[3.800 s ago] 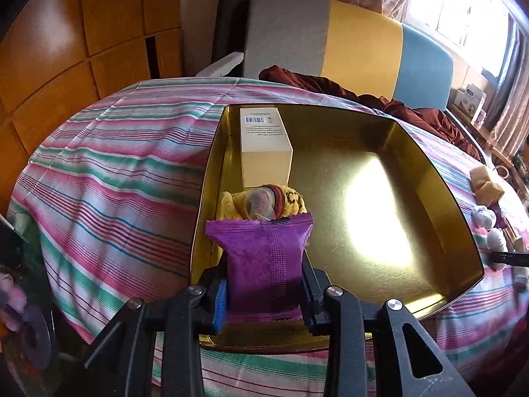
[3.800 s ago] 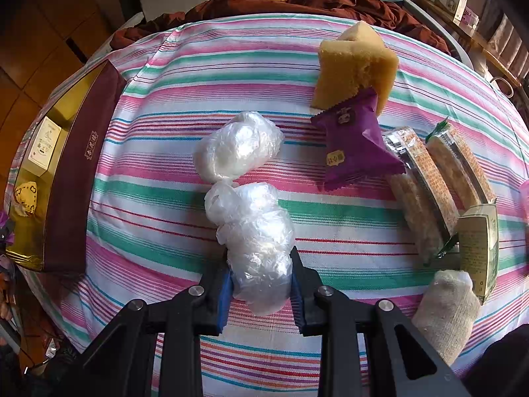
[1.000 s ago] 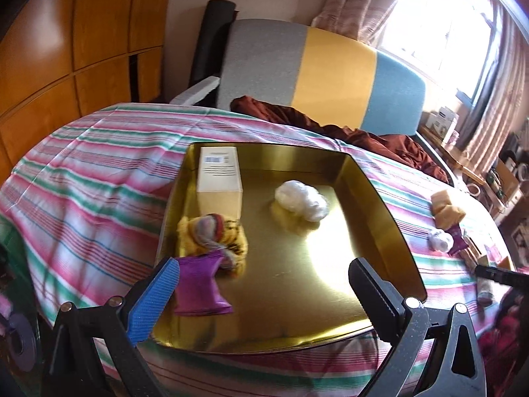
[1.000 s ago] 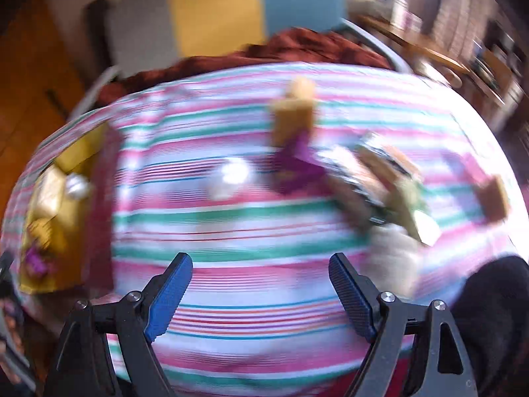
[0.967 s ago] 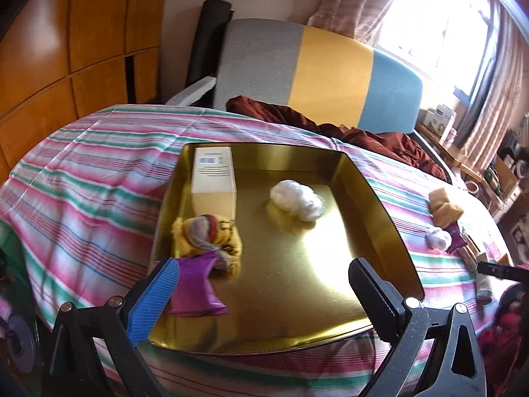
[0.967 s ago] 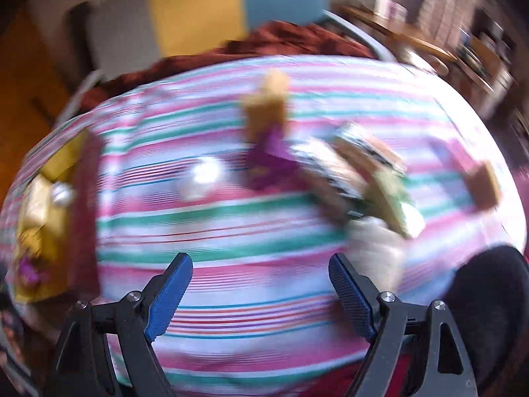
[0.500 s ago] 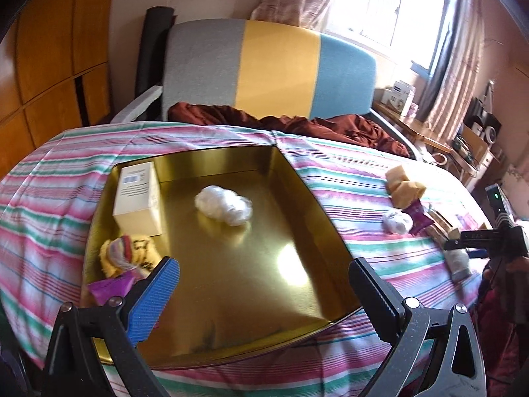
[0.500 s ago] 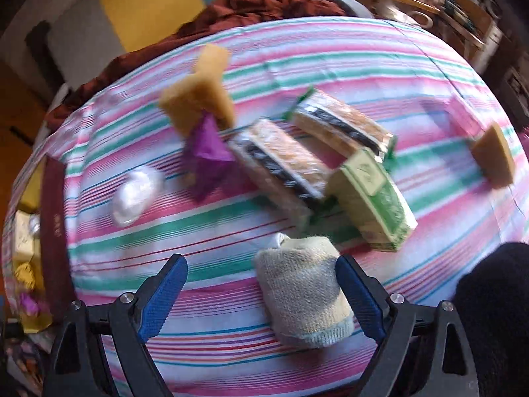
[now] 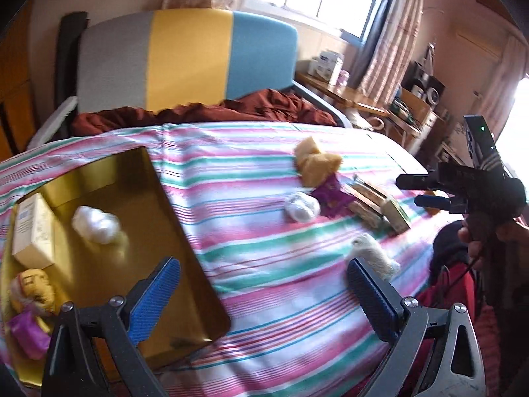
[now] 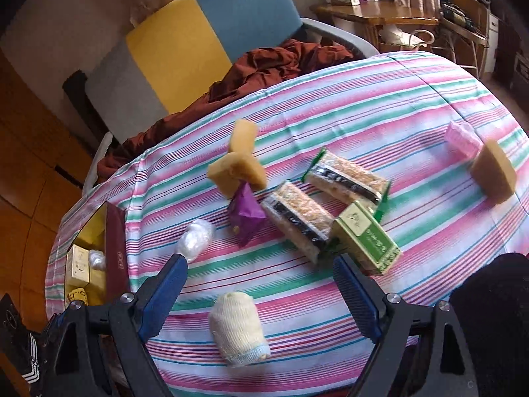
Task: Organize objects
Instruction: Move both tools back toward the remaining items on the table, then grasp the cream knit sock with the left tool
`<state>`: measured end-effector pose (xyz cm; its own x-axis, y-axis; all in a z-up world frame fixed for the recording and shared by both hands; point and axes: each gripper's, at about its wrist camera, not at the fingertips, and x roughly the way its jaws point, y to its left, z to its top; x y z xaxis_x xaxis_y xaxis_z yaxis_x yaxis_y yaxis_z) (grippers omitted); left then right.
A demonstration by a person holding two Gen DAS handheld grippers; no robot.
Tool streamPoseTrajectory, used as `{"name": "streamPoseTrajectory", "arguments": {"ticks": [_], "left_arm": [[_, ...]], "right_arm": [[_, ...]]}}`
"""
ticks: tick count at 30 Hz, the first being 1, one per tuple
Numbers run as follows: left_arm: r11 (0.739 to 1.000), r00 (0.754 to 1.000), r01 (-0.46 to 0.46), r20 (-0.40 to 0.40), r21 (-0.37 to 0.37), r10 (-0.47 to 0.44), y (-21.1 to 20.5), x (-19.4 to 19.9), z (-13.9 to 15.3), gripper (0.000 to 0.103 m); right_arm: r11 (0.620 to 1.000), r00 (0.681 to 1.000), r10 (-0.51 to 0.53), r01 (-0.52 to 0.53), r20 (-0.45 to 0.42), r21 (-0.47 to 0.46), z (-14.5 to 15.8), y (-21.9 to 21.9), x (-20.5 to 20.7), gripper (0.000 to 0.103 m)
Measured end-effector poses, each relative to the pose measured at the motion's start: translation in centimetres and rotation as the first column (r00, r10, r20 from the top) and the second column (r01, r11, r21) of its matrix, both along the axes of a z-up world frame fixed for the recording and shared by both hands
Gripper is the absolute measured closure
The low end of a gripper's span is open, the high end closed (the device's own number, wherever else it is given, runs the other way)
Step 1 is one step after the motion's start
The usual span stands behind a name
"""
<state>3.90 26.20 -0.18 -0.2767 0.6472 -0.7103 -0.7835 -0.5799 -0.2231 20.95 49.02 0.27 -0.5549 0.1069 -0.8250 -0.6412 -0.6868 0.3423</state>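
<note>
Sock roll (image 10: 238,327): lower centre of right view, lying loose.
Right gripper (image 10: 259,292): wide open, empty; jaws just narrowed slightly.
Grip: straddle its middle, then close.
Left gripper (image 9: 261,292): wide open, empty.

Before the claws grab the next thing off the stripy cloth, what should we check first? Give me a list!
1. Right claw open and empty: ok, nothing between its blue pads.
2. Left claw open and empty: ok.
3. Something close to grab: ok, the cream knitted sock roll lies just ahead of the right claw, apart from the other things.
4. Room in the gold metal tray: ok, much of its floor is bare beside the white crumpled plastic bag and the cream cardboard box.
5. Claws clear of each other: ok, the right claw shows far to the side in the left view.
6. Sock roll firm enough to pinch: cannot tell.
</note>
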Motion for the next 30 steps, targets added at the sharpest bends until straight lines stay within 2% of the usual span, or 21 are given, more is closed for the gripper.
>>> {"name": "streamPoseTrajectory", "arguments": {"ticks": [2,6,11,13,16,19,22,25,26,27,29,30], "left_arm": [[0.999,0.999,0.04,0.035,-0.016,-0.039,1.9,0.6,-0.6,0.011],[0.994,0.986,0.106,0.132,-0.034,-0.101,5.5,1.7,-1.9,0.012],[0.986,0.948,0.16,0.283,-0.037,-0.143,9.8,2.8,-3.6,0.013],[0.985,0.938,0.167,0.315,-0.041,-0.146,11.3,3.2,-4.0,0.013],[0.982,0.939,0.173,0.313,-0.069,-0.143,13.6,4.0,-4.7,0.013],[0.979,0.938,0.163,0.329,-0.126,-0.114,15.8,4.2,-6.5,0.013],[0.969,0.937,0.145,0.343,-0.201,-0.069,16.9,4.3,-8.8,0.014],[0.967,0.957,0.16,0.272,-0.201,-0.102,16.9,5.0,-8.5,0.016],[0.968,0.959,0.167,0.258,-0.186,-0.116,16.7,5.0,-8.4,0.018],[0.969,0.962,0.17,0.243,-0.176,-0.125,16.3,4.9,-8.4,0.028],[0.971,0.955,0.191,0.256,-0.145,-0.15,15.7,4.4,-8.2,0.035],[0.971,0.952,0.197,0.262,-0.135,-0.157,15.3,4.2,-8.1,0.044]], "right_arm": [[1.0,1.0,-0.023,0.023,0.012,0.002,-0.3,0.8,1.1,0.012],[0.999,0.998,-0.054,0.054,0.021,0.007,-0.5,1.9,3.3,0.012],[0.996,0.996,-0.086,0.086,0.015,0.018,-0.3,3.1,5.2,0.012],[0.996,0.996,-0.09,0.09,0.009,0.015,-0.3,3.5,5.8,0.012],[0.996,0.995,-0.094,0.094,0.016,0.009,-0.7,4.1,6.3,0.012],[0.998,0.997,-0.068,0.068,0.024,0.012,-0.7,4.5,6.0,0.012],[0.999,0.996,-0.032,0.029,0.079,0.04,-1.0,4.8,4.8,0.012],[0.999,0.988,0.012,-0.017,0.152,0.037,-2.1,5.3,3.3,0.012],[0.999,0.984,0.027,-0.033,0.177,0.035,-2.5,5.5,2.9,0.014],[0.998,0.979,0.043,-0.051,0.2,0.031,-2.9,5.6,2.3,0.016],[0.997,0.968,0.073,-0.08,0.24,0.021,-3.5,5.9,1.4,0.023],[0.995,0.962,0.086,-0.095,0.26,0.021,-3.8,6.0,0.9,0.023]]}}
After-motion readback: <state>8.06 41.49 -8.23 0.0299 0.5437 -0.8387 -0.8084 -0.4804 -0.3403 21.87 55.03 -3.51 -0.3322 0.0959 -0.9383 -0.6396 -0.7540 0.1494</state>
